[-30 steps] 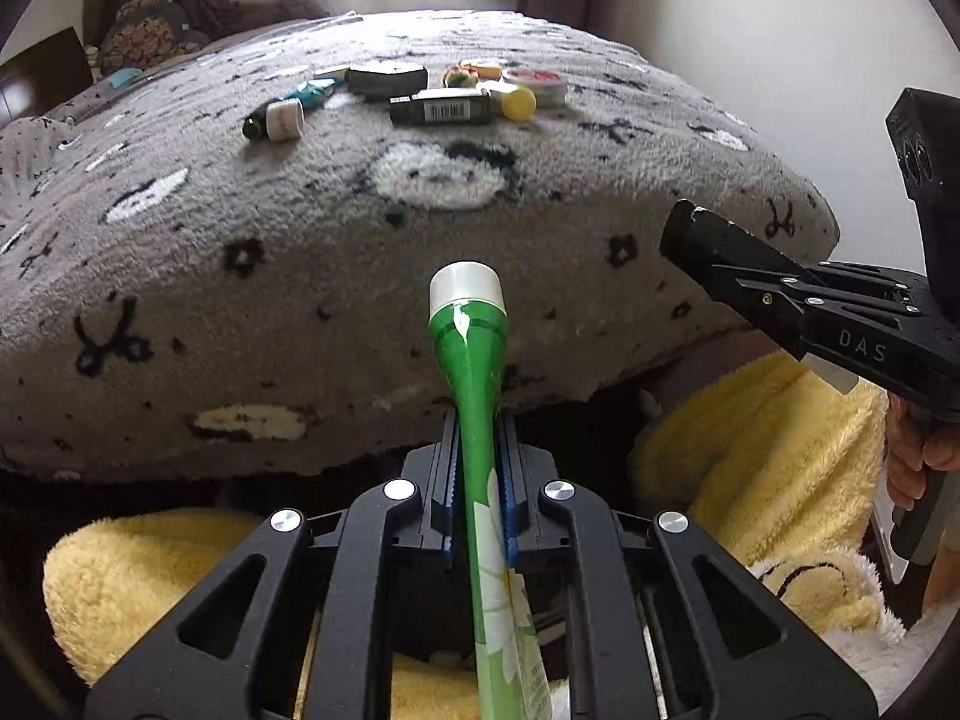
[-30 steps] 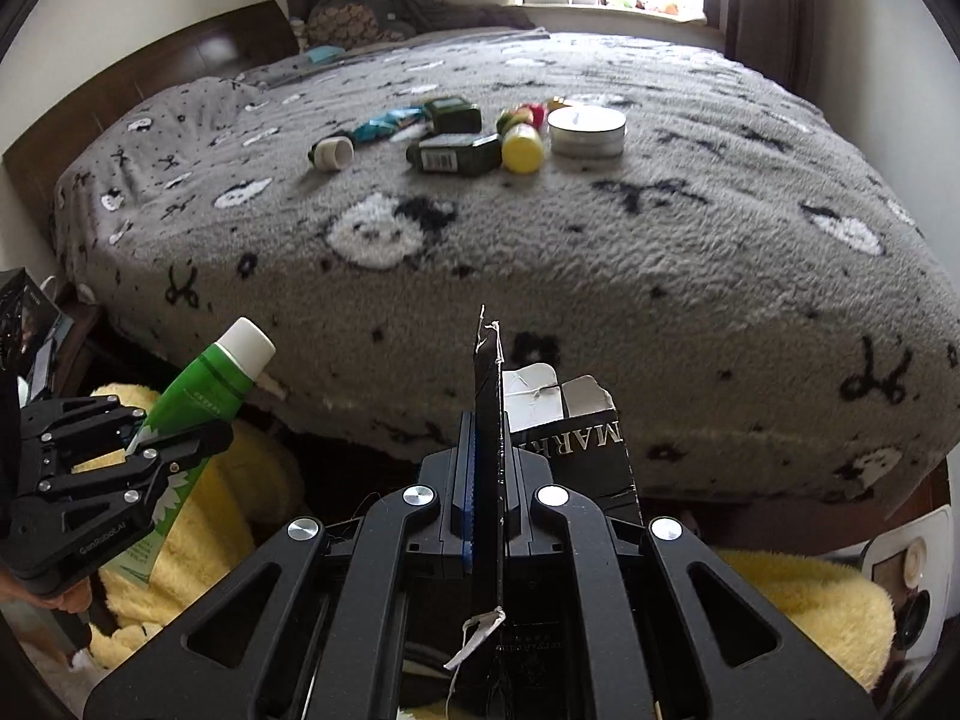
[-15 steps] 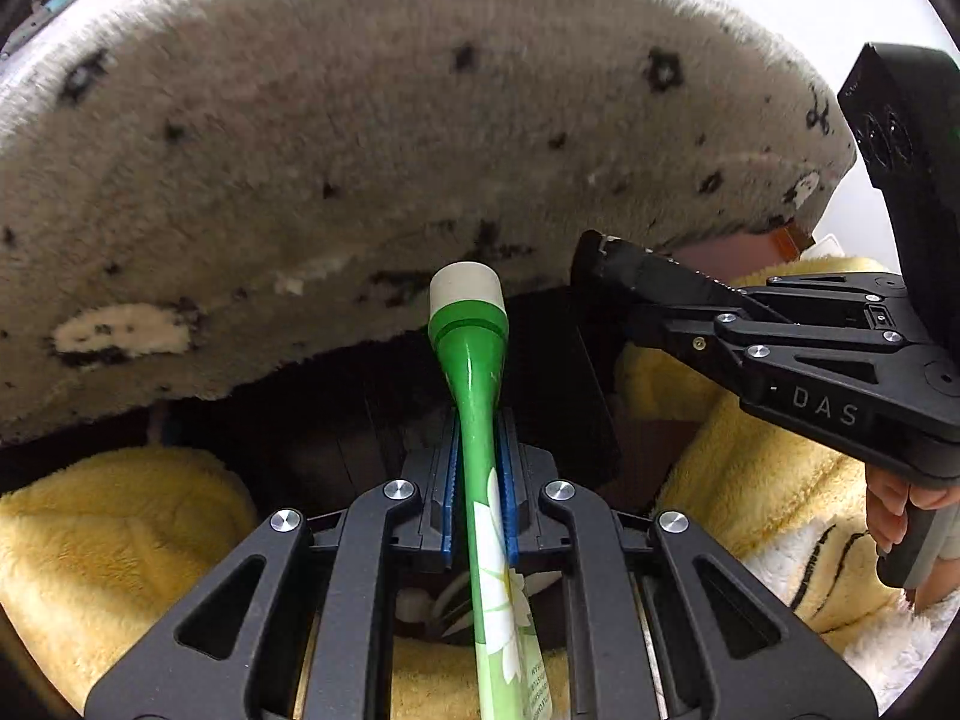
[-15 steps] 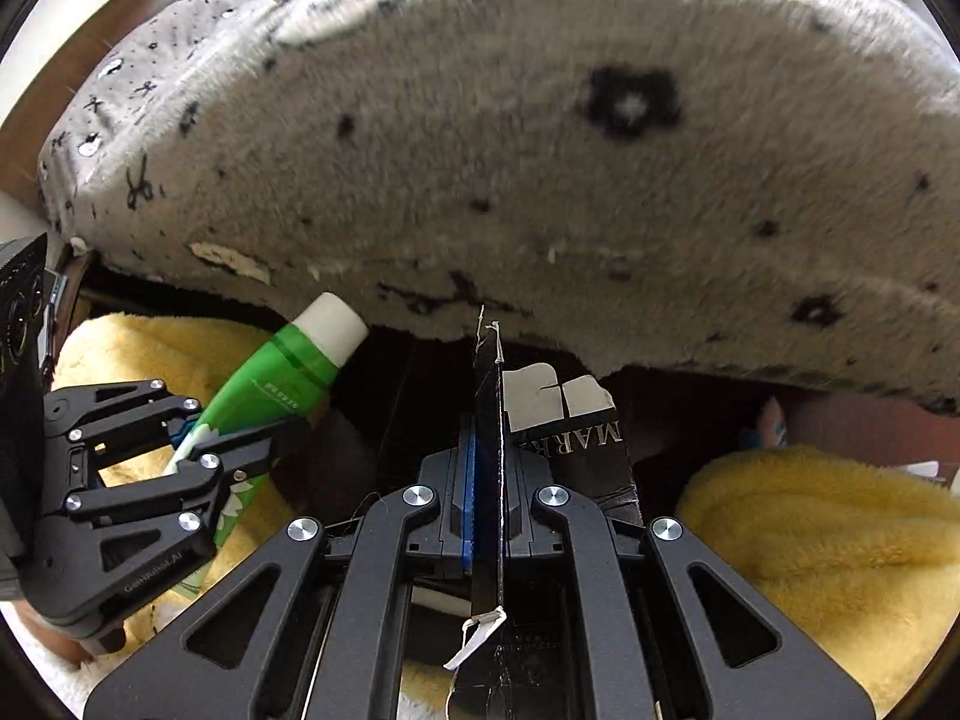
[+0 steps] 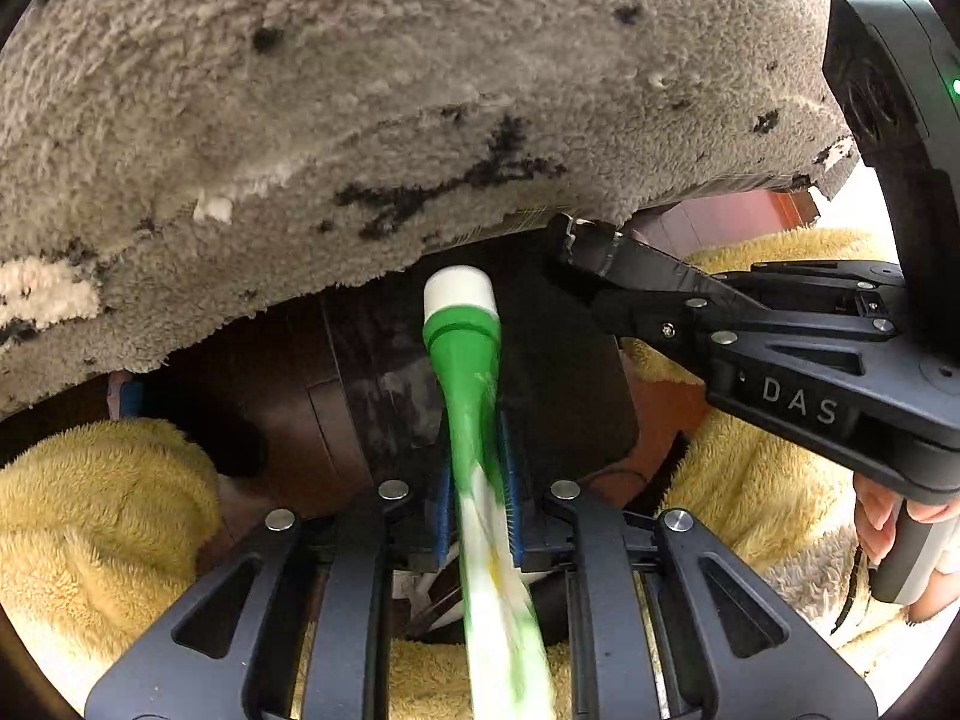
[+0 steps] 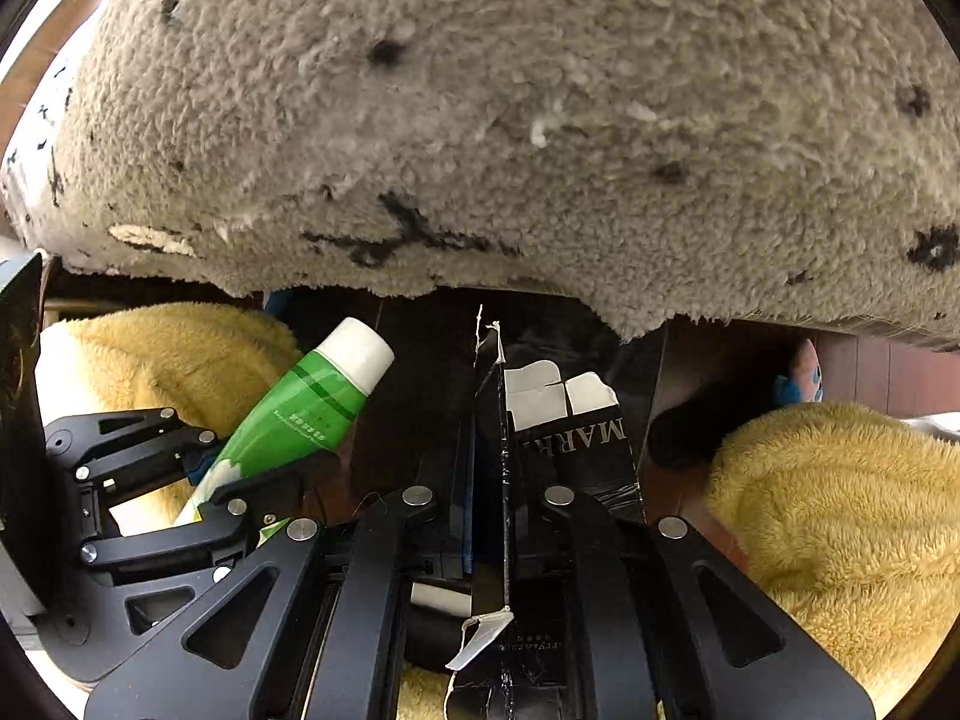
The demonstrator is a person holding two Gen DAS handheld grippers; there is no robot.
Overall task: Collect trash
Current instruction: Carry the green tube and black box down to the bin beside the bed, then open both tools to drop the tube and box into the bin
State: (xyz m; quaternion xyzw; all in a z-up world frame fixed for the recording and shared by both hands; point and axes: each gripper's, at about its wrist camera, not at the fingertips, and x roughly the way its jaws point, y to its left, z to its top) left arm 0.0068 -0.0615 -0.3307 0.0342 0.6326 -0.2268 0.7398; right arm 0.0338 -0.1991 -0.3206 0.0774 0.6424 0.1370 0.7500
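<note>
Where fuzzy blanket [image 5: 360, 120] overhangs, slick tube [image 5: 465, 384] tapers

The bottom half of the green tube [image 5: 465, 396] in the left wrist view is smeared with motion blur and runs off the bottom edge, so its print is unreadable there, and the small lettering on it in the right wrist view is too tiny to read. The black carton [image 6: 570, 450] only shows "MAR" and part of another letter upside down, the rest sits behind the right gripper [image 6: 486, 480], whose body cuts off its lower end. Under the grey blanket's [image 6: 510, 120] edge it's just dark, and the small pink and blue thing [image 6: 801, 375] far right is half buried behind the yellow fleece [image 6: 840, 510], can't tell what it is.
</note>
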